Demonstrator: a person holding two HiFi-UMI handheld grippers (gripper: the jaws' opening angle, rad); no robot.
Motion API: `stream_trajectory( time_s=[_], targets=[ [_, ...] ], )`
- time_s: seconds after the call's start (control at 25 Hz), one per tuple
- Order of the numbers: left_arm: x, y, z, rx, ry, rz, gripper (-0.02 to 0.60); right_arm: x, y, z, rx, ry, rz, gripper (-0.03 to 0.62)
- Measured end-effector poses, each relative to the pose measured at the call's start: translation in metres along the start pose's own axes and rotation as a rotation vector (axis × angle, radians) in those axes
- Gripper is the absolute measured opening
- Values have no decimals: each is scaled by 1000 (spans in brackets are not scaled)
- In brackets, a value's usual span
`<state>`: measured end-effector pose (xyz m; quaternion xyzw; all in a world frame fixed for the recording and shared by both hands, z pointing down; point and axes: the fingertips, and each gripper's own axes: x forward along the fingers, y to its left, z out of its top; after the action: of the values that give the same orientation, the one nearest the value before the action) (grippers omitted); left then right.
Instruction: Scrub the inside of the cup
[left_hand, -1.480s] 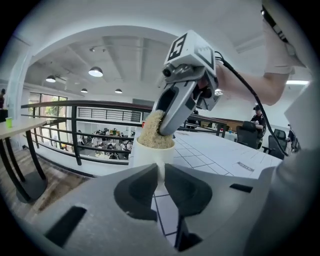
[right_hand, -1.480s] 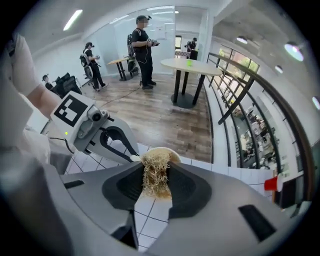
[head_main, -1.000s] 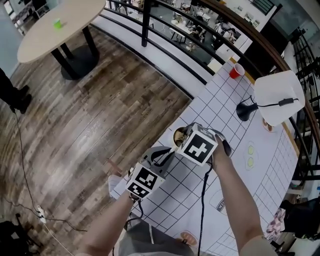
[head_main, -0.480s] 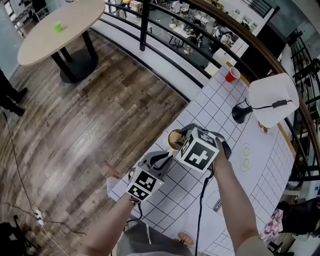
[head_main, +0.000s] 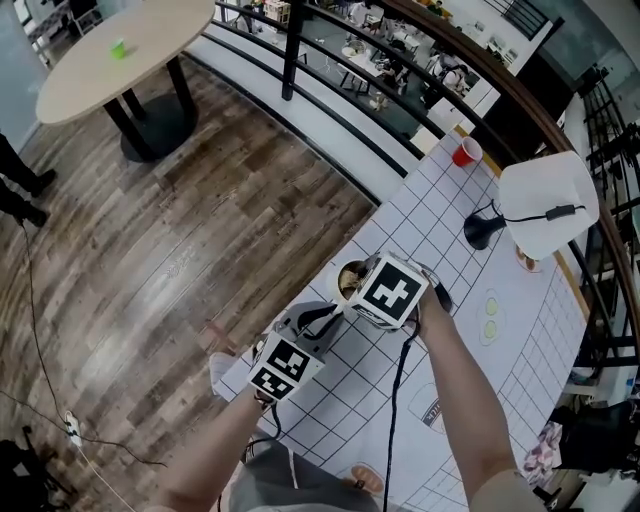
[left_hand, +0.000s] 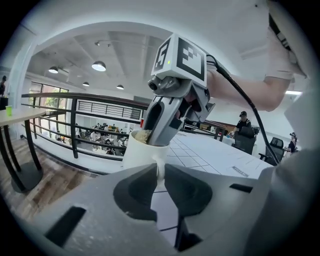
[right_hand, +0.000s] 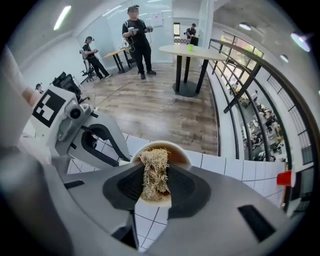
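A white cup (head_main: 347, 279) stands near the left edge of the white gridded table (head_main: 470, 340). My left gripper (head_main: 330, 310) is shut on the cup's handle (left_hand: 159, 169); in the left gripper view the handle sits pinched between the jaws of the left gripper (left_hand: 160, 181). My right gripper (head_main: 358, 288) comes down from above into the cup's mouth. It is shut on a tan fibrous scrubber (right_hand: 153, 171), which hangs inside the cup (right_hand: 175, 151) against its brownish inner wall. The left gripper (right_hand: 122, 156) shows at the cup's left.
A red cup (head_main: 466, 152) and a white-shaded lamp (head_main: 548, 200) with a black base (head_main: 482, 230) stand farther along the table. A dark railing (head_main: 300, 60) runs past the table's end. A round table (head_main: 110, 60) and people (right_hand: 136, 35) stand on the wooden floor.
The right gripper has shifted slightly over the cup with the scrubber in it. The left gripper keeps its hold on the handle.
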<state>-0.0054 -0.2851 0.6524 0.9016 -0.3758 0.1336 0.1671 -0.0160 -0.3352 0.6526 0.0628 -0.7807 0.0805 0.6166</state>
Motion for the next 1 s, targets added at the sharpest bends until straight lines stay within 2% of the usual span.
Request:
stream_trajectory(
  time_s=[0.12,0.28,0.4,0.6,0.84,1.0],
  targets=[
    [2,3,0,-25,-4,2,51,-7,-1,-1,62,-85,24,115],
    [3,3,0,5,17,0,52,-25,-3,-5,160,-225,-15,115],
    [2,5,0,-8,41,5,58,-40,-4,-9,231,-331,-54,117],
    [1,11,-8,18,149,44,61,-69,-4,-10,337,-515,-88,117],
    [-14,8,17,54,132,67,69,-110,-2,-13,353,-600,-201,118],
    [-32,1,46,57,102,94,69,-147,-2,-18,377,-676,-289,118]
  ],
)
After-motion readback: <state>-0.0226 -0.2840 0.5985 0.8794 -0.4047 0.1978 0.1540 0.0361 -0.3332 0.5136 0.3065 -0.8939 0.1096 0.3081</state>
